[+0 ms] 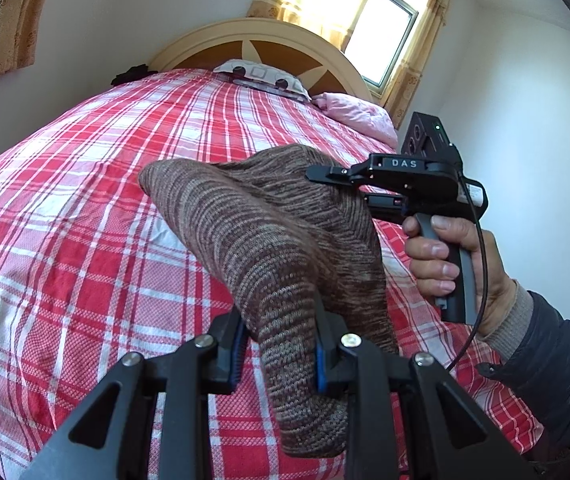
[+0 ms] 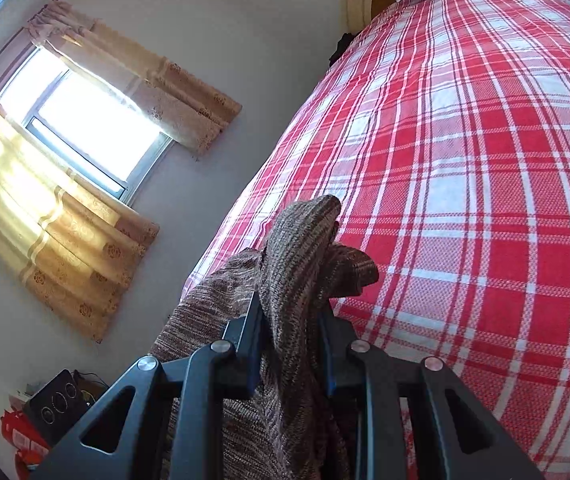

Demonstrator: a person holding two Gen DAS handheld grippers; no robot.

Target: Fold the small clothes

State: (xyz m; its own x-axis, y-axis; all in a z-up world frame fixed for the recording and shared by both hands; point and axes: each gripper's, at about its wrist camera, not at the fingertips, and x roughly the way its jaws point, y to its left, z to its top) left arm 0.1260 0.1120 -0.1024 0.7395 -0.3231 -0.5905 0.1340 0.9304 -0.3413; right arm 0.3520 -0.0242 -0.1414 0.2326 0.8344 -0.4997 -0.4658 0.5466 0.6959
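Observation:
A brown striped knit garment is held up above the bed between both grippers. My left gripper is shut on one end of it, with the fabric bunched between the blue pads. My right gripper is shut on the other end at the right of the left wrist view, held by a hand. In the right wrist view my right gripper is shut on the garment, which bunches up past the fingers and hangs down to the left.
The bed has a red and white plaid cover. A patterned pillow and a pink cloth lie by the headboard. Curtained windows stand on the walls. A dark box and red items sit beside the bed.

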